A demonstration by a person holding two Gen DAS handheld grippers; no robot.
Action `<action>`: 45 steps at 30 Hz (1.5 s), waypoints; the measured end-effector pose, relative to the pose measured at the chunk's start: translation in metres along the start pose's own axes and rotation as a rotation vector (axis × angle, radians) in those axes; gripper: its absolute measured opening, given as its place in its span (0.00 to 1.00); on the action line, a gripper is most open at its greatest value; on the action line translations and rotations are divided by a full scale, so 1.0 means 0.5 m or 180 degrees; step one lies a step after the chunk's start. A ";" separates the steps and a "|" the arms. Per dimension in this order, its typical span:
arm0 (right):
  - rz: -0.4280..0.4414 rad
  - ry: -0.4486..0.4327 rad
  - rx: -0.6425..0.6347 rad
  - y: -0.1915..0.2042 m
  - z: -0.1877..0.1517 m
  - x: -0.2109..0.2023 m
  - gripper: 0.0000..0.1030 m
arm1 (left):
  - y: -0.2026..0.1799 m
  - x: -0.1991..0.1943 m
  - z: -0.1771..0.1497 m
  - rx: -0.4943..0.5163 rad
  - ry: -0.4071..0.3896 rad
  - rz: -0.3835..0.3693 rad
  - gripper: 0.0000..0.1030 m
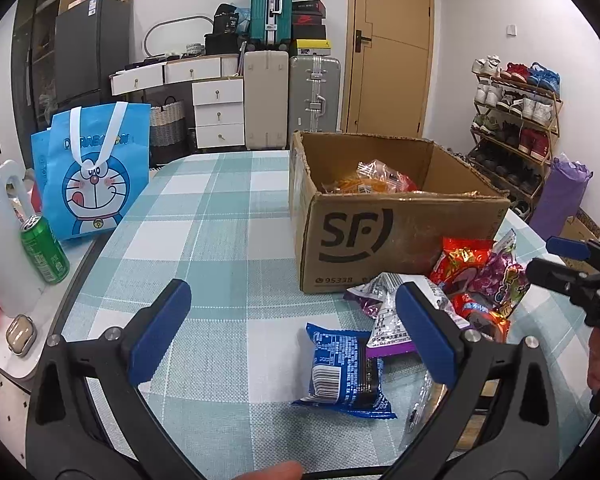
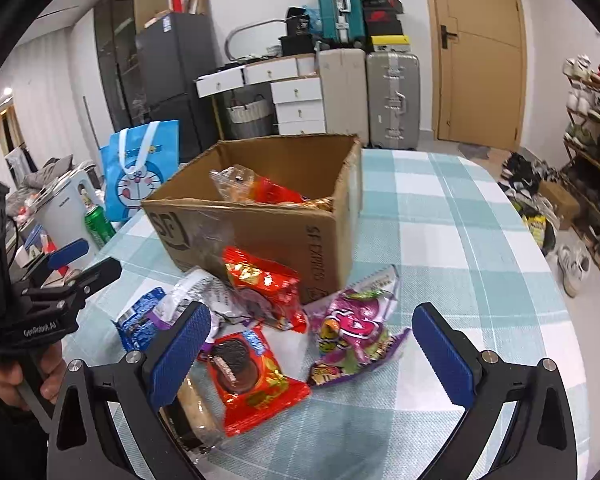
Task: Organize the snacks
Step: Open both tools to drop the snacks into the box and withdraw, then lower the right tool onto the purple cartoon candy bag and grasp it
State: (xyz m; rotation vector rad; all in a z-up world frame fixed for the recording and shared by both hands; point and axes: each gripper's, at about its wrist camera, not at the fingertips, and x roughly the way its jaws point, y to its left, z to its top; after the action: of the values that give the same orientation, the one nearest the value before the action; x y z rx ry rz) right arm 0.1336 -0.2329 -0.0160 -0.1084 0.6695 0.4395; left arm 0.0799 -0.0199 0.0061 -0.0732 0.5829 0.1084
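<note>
Two spread tongs (image 1: pixel 292 320) (image 2: pixel 312 344), crinkly foil snack packets (image 2: pixel 256 376), corrugated cardboard box (image 1: pixel 380 232)

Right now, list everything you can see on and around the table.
cardboard box: one, brown, on the table, holding some snacks
blue snack packet: one, table, between the left claw's fingers, untouched
red cookie packets: two, table, in front of the box
purple candy bag: one, table, beside the red packets
checked tablecloth: one, teal and white
cartoon tote bag: one, blue, left of the table
green can: one, beside the white appliance
suitcases: three, far wall
shoe rack: one, right
left claw: open
right claw: open
</note>
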 end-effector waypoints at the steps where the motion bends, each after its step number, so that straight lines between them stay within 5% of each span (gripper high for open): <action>1: -0.0006 0.0006 0.0031 -0.005 0.000 0.001 0.99 | -0.002 0.003 -0.002 0.0018 0.0006 0.0002 0.99; 25: -0.0061 0.0300 0.0292 -0.053 -0.021 0.077 0.98 | -0.005 0.042 -0.020 0.0099 0.0103 0.0023 0.99; 45: -0.0063 0.0528 0.0514 -0.084 -0.028 0.137 0.73 | -0.002 0.051 -0.022 0.0087 0.0155 0.0045 0.99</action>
State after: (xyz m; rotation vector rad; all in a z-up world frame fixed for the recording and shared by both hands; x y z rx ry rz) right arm 0.1912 -0.2494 -0.0715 0.0016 0.8638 0.3582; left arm 0.0952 -0.0197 -0.0170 -0.0452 0.6336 0.1124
